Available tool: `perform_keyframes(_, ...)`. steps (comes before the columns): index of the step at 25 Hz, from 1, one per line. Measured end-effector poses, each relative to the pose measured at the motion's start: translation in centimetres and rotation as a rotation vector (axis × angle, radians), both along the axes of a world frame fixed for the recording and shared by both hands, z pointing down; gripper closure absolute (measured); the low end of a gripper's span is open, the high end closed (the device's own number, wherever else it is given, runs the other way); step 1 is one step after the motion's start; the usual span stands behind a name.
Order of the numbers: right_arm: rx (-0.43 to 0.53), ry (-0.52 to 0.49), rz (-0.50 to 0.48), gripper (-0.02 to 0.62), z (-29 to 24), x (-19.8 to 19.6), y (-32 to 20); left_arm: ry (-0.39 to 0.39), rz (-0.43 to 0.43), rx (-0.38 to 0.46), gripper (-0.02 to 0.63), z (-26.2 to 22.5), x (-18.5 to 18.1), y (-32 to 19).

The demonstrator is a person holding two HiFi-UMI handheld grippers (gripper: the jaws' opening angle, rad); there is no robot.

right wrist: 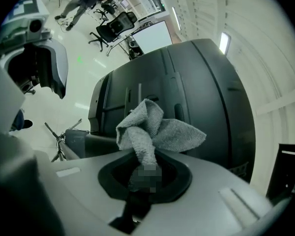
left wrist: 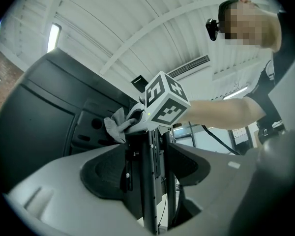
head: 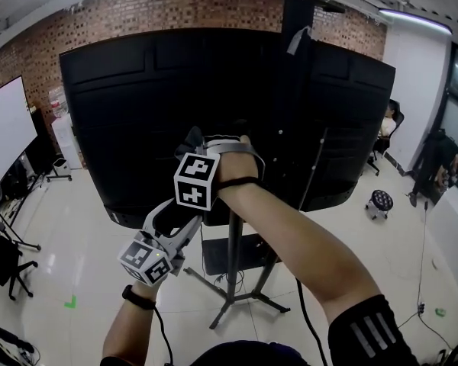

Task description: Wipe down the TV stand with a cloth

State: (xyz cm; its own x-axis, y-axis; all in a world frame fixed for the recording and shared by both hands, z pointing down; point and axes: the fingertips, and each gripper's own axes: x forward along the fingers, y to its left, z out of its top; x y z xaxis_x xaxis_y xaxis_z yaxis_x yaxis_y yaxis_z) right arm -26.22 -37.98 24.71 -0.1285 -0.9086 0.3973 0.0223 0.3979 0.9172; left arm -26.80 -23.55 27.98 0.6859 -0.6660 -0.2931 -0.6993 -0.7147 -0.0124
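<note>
A large black TV (head: pixel 160 105) shows its back panel, mounted on a dark stand pole (head: pixel 233 258) with tripod legs. My right gripper (head: pixel 206 147) is shut on a grey cloth (right wrist: pixel 152 132), which bunches out past the jaws against the TV's back panel (right wrist: pixel 196 92). From the head view the cloth (head: pixel 192 140) sits at the panel's middle, above the pole. My left gripper (head: pixel 172 231) hangs lower and to the left, open and holding nothing. Its own view looks up the pole (left wrist: pixel 147 181) between the spread jaws, toward the cloth (left wrist: pixel 117 124).
A whiteboard (head: pixel 4 132) and office chairs stand at the left. A small stool (head: pixel 379 201) is on the floor at the right. A cable (head: pixel 305 319) trails over the tiles beside the tripod legs. Green tape (head: pixel 70 302) marks the floor.
</note>
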Motion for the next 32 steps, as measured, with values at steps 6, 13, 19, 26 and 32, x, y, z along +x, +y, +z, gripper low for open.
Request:
perform_keyframes(6,0.029,0.016,-0.021,0.568,0.1,0.8,0.7,0.0,0.023,-0.003,0.304,0.0,0.9,-0.5)
perform_keyframes(13,-0.12,-0.51,-0.251,0.566,-2.9,0.7,5.9,-0.02,0.03,0.013,0.304,-0.5,1.6,-0.2)
perform_keyframes(19,-0.106,-0.645,-0.318,0.566,-5.8,5.6,8.3,-0.029,0.03,0.048,0.304,-2.2,2.4,0.5)
perform_keyframes(26,-0.03,-0.673,-0.31,0.566,-8.6,11.0,7.7,-0.065,0.042,0.105,0.304,-5.0,4.5,0.6)
perform_keyframes(32,-0.037,-0.708,-0.292,0.566,-9.7,13.2,6.0,-0.069,0.042,0.126,0.304,-6.4,6.5,0.3)
